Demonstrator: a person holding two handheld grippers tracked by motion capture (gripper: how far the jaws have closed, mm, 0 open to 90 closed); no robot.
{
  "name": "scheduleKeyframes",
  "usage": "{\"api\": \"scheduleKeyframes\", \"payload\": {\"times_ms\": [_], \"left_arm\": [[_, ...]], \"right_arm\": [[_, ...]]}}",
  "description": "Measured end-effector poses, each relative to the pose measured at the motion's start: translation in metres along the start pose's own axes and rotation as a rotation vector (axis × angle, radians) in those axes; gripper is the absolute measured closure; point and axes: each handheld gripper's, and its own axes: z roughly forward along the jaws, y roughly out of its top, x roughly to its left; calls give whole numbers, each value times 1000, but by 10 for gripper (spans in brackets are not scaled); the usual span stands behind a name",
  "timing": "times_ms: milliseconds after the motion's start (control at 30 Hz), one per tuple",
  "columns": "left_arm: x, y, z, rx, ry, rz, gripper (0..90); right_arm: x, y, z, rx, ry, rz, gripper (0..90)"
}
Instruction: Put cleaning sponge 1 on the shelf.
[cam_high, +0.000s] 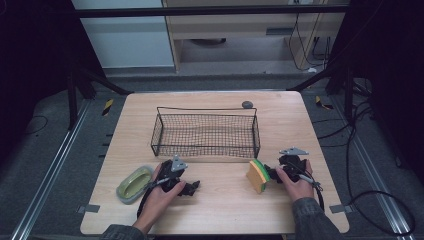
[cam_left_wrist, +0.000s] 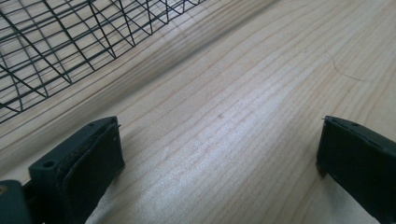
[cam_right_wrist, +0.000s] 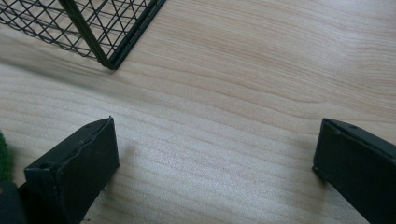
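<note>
Sleeves and forearms come in at the near edge of the worktop (cam_high: 220, 210). Both hands rest on the wood on the near side of the basket (cam_high: 206, 131), each with a gripper. Left gripper (cam_high: 192, 186) lies just short of the basket's near left corner, its fingers (cam_left_wrist: 88, 163) spread wide with bare wood between them, holding nothing. Beside that hand, on the side away from the basket's middle, sits a green dish (cam_high: 134, 184) with a grey rim. Right gripper (cam_high: 272, 173) lies off the basket's near right corner, its fingers (cam_right_wrist: 79, 163) likewise released and empty. Just beside it stands the sponge (cam_high: 258, 175), yellow with a green face, on edge and nearer the basket's corner than the hand is; a sliver of green shows at the left edge of the right gripper view. Behind the basket's far right corner lies a small grey disc (cam_high: 247, 104).
</note>
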Motion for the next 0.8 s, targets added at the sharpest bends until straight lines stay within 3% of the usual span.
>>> {"api": "scheduleKeyframes", "payload": {"times_ms": [167,200,267,433,500,633,800], "left_arm": [[2,1,-5,-24,-18,-22,43],[2,3,-8,-22,-13,-8,39],[2,5,-13,-54,3,-18,41],[5,12,-30,-74,29,-14,57],[5,17,-38,-61,47,32,66],[11,27,-56,-15,66,38,80],[35,36,-89,22,114,31,79]], "right_arm": [[1,0,0,0,-4,6,4],[1,0,0,-1,-4,6,4],[1,0,0,0,1,-2,6],[0,0,0,-1,7,-5,7],[0,-1,-1,1,13,-11,8],[-1,-1,-1,-1,23,-19,7],[-3,-2,-2,0,29,-32,7]]}}
